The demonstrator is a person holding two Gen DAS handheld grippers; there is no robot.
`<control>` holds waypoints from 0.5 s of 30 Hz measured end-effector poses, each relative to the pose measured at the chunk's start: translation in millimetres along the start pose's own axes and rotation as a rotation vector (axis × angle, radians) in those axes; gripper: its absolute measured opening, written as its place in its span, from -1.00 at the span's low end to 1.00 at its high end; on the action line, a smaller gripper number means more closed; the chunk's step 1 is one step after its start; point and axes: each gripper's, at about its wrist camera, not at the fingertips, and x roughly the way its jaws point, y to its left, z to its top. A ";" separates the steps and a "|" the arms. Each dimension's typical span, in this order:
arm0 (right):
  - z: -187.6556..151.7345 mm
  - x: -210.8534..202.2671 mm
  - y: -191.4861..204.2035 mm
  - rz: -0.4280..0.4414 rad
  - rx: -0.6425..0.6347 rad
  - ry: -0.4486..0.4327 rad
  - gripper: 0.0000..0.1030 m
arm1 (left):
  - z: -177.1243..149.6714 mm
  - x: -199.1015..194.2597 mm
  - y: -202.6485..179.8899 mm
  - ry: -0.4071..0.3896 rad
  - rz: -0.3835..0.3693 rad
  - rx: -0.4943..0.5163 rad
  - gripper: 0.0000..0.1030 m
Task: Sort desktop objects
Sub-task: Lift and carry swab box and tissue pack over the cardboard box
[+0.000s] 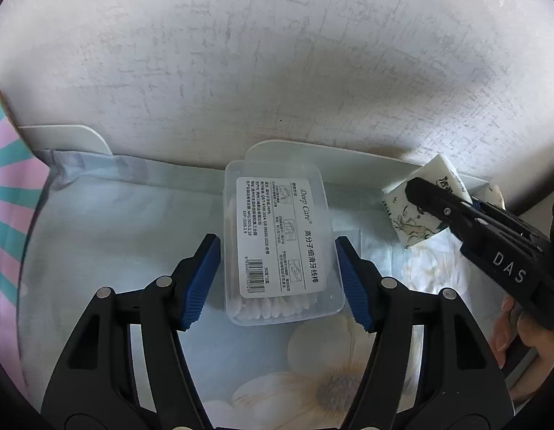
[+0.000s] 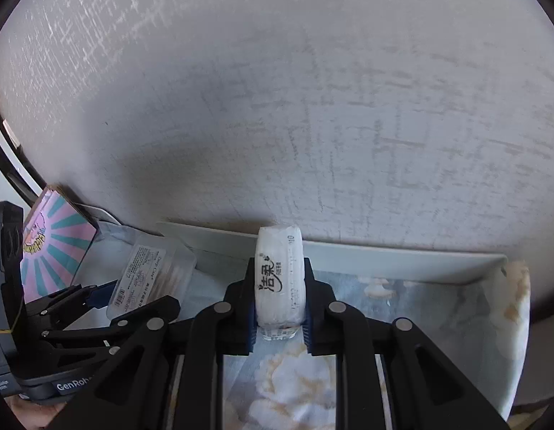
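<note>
The left gripper points steeply down over a clear plastic floss-pick box, its blue pads standing on either side of the box's long walls; the pads sit right at the walls, but whether they already press on them cannot be told. The box lies flat, label up, with white picks showing through its near end. Its far end reaches the foot of a low white tray wall that runs along the base of the textured grey wall.

The right gripper is closed narrowly on a white pocket tissue pack, which stands on edge between the pads with its printed face turned up and its far end near that same tray wall. In the left wrist view this gripper comes in from the right of the floss-pick box, well apart from it, with a hand behind it.

Both things sit over a pale blue cloth printed with flowers that covers the bench. Left of the floss-pick box, past a bare stretch of cloth, a pink card with teal rays leans against the wall, and beside it a second rounded white tray corner stands at the wall's foot
</note>
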 end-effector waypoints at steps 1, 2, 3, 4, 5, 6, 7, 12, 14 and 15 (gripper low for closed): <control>-0.1 -3.7 -0.6 0.000 0.011 0.001 -0.65 | 0.1 -4.6 1.1 0.008 0.004 0.009 0.20; -0.8 -6.9 -2.5 0.002 0.017 0.002 -0.65 | 0.1 -7.9 1.9 0.008 0.004 0.013 0.20; -1.5 -12.5 -0.8 0.001 0.019 0.000 -0.65 | 0.0 -15.7 3.9 0.000 -0.001 0.017 0.20; -2.0 -17.3 1.2 -0.002 0.017 -0.004 -0.65 | 0.1 -21.0 5.1 -0.004 -0.005 0.022 0.20; -1.7 -21.9 2.8 -0.004 0.014 -0.005 -0.65 | 0.3 -28.5 6.7 -0.008 -0.006 0.029 0.20; 0.0 -25.4 2.9 -0.009 0.011 -0.007 -0.65 | 0.5 -36.1 8.5 -0.012 -0.008 0.036 0.20; -1.4 -30.8 0.9 -0.012 0.010 -0.009 -0.65 | 0.7 -41.9 10.1 -0.014 -0.013 0.040 0.20; 3.5 -59.3 16.9 -0.020 -0.002 -0.019 -0.65 | 7.5 -81.2 28.7 -0.031 -0.035 0.041 0.19; 8.3 -71.4 27.5 -0.017 -0.009 -0.027 -0.65 | 9.8 -100.8 34.3 -0.050 -0.038 0.039 0.19; 11.0 -76.6 33.6 -0.017 -0.015 -0.031 -0.65 | 12.3 -112.6 39.8 -0.061 -0.041 0.035 0.19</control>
